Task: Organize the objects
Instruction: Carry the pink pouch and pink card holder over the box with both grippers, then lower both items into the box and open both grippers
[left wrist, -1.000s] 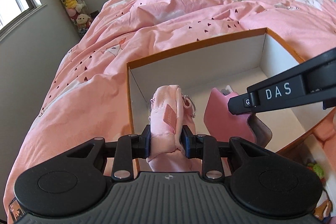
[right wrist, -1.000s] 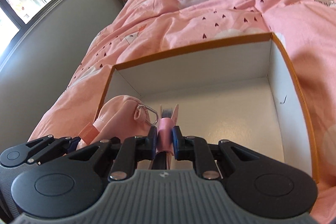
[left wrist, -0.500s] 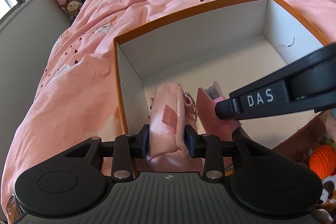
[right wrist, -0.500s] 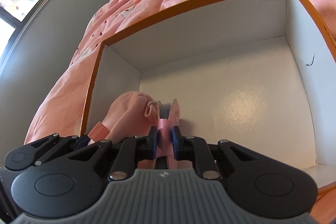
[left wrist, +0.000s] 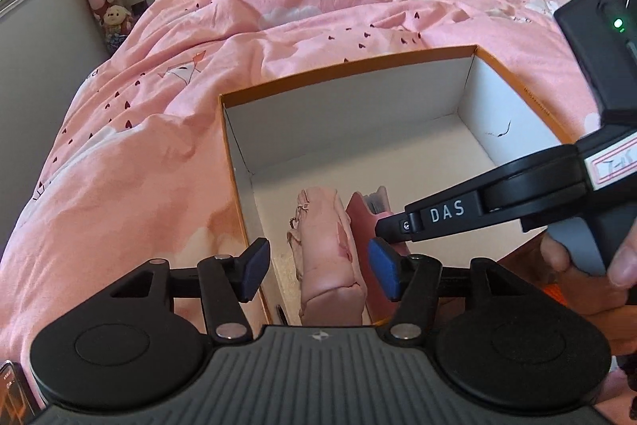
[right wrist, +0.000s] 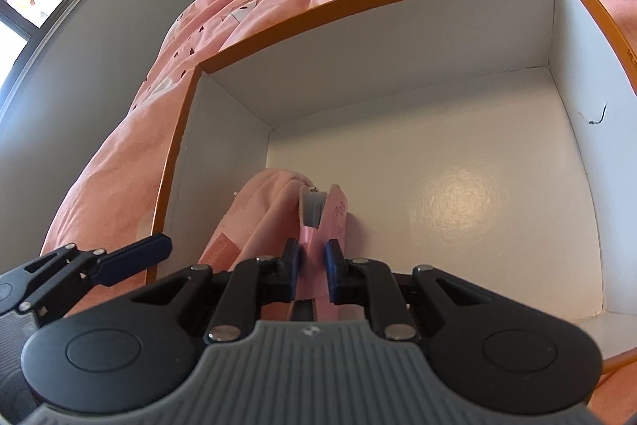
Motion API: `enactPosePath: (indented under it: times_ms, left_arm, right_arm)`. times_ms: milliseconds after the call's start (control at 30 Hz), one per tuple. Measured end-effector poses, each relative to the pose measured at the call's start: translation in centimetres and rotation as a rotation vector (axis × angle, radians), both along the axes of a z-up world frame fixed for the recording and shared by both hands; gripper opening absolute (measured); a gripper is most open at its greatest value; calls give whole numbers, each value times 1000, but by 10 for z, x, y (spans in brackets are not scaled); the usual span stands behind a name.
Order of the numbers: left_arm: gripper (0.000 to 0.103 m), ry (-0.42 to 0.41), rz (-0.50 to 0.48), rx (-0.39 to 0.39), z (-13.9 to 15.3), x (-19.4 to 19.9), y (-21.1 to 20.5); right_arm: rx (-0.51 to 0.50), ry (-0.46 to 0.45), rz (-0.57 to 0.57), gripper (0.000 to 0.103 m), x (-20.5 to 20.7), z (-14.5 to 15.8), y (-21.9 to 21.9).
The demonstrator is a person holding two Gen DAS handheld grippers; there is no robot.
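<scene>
Down in the box's (right wrist: 573, 38) near-left corner the left gripper (left wrist: 318, 271) is opening around the soft, light pouch (left wrist: 324, 245) lying there, while the right gripper (right wrist: 311, 270) is pinching the stiffer pink wallet (right wrist: 332, 214) just beside it, likely best held by its spine.

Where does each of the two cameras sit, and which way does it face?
Left wrist: on the left hand-held gripper, looking down over its opening jaws at the pink pouch standing in the orange-rimmed box; a hand shows.
Right wrist: on the right hand-held gripper, facing down into the box, shut on the pink wallet; no body part shows.
Shared: box, pouch, wallet, pink bedspread.
</scene>
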State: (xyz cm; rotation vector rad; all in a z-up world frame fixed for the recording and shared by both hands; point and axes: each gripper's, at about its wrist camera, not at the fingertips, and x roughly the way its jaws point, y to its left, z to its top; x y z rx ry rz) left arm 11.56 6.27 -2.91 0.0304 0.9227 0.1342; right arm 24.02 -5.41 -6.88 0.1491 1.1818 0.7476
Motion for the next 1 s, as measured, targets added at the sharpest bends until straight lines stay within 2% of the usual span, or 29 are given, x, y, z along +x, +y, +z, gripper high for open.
enactPosePath:
  times_ms: [167, 267, 433, 533, 667, 867, 1000]
  left_arm:
    - [67, -64, 40, -110, 18, -14, 20]
    - [67, -86, 112, -182, 21, -18, 40]
    - [67, -68, 213, -319, 9, -17, 70]
    - [67, -55, 213, -375, 3, -16, 76]
    - [67, -31, 228, -403, -6, -12, 80]
    - [66, 20, 220, -423, -19, -13, 80]
    - [66, 58, 241, -398, -27, -12, 80]
  right_arm:
    - [-19, -13, 9, 17, -3, 2, 4]
    - [-27, -13, 14, 19, -4, 3, 6]
    - [-31, -9, 27, 19, -9, 3, 10]
    - [-30, -24, 40, 17, -12, 3, 13]
    - [-51, -76, 103, 16, -18, 8, 22]
    - [-134, -216, 223, 15, -34, 17, 39]
    - [-145, -214, 232, 14, -30, 18, 39]
